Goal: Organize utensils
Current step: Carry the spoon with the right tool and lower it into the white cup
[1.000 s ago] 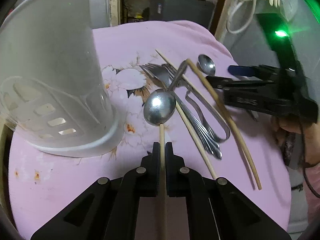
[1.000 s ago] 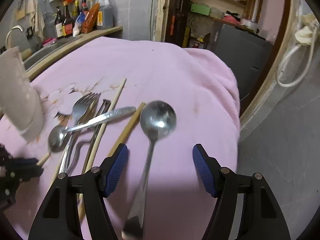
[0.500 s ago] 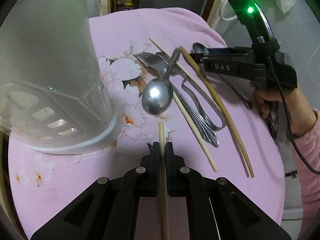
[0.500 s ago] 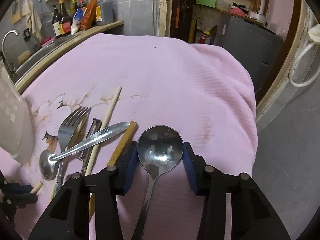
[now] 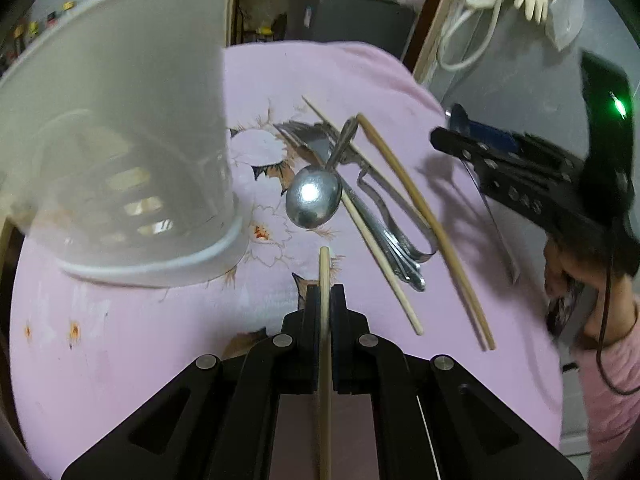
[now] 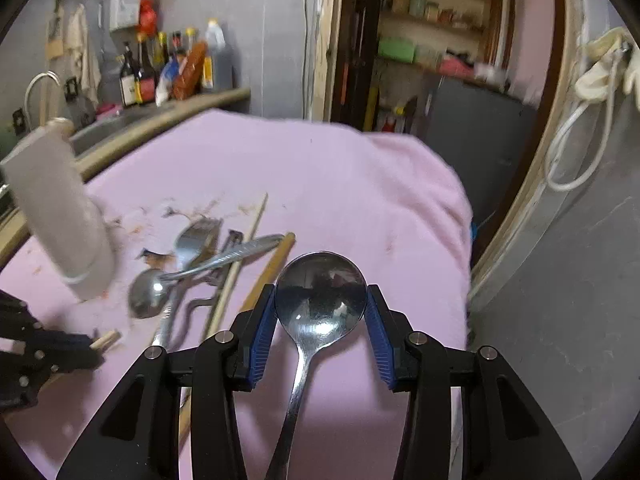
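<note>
left gripper (image 5: 325, 300) clamping chopstick (image 5: 325, 276); right gripper (image 6: 320, 316) squeezing spoon (image 6: 320, 292). holder (image 5: 120, 140) seemingly holding little; forks (image 5: 308, 140), second spoon (image 5: 314, 202), chopsticks (image 5: 424, 216) lying unsorted.

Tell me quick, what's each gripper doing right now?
Left gripper: shut on a thin wooden chopstick.
Right gripper: shut on the bowl of a shiny metal spoon.

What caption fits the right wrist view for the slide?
Right claw shut on a large spoon by its bowl, above the pink tablecloth and remaining utensils.
</note>
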Motion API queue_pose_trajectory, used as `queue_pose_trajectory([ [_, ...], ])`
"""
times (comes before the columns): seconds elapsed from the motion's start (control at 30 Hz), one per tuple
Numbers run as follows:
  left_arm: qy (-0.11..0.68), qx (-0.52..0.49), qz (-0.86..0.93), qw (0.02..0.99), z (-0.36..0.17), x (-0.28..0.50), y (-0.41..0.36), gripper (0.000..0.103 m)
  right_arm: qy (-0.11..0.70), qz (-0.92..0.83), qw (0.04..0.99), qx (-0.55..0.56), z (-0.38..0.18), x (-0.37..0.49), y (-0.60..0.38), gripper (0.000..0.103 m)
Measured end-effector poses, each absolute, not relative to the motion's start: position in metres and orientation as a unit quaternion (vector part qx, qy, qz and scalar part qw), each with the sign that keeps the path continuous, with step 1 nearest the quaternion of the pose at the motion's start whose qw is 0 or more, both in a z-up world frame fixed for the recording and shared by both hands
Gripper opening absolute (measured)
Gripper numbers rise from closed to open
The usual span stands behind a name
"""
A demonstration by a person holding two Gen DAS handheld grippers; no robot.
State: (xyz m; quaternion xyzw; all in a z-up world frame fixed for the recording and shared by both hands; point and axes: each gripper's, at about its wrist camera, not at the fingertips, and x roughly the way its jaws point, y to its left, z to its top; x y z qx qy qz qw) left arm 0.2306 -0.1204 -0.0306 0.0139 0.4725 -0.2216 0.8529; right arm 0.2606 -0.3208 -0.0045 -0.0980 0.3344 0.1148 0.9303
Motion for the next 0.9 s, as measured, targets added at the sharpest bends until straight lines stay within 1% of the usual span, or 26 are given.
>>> queue_pose_trajectory([
  [0.17,0.404,-0.024,-0.221,0.887,-0.01,0.212,-0.103,0.003,0.265,0.105,0.951,-0.117,0.009,0.227,-0.308,0.041],
  [0.4,0.278,-0.062,-0.229,0.931,0.022,0.178,-0.084,0.003,0.164,0.084,0.975,-0.126,0.021,0.185,-0.289,0.041],
  [0.57,0.19,-0.074,-0.231,0.951,0.045,0.162,-0.076,0.003,0.119,0.078,0.983,-0.113,0.036,0.172,-0.282,0.041],
  [0.73,0.143,-0.097,-0.231,0.958,0.075,0.157,-0.055,0.003,0.089,0.084,0.987,-0.107,0.061,0.168,-0.271,0.041],
  [0.9,0.11,-0.132,-0.231,0.958,0.104,0.175,-0.021,0.003,0.064,0.109,0.987,-0.098,0.088,0.167,-0.25,0.041],
])
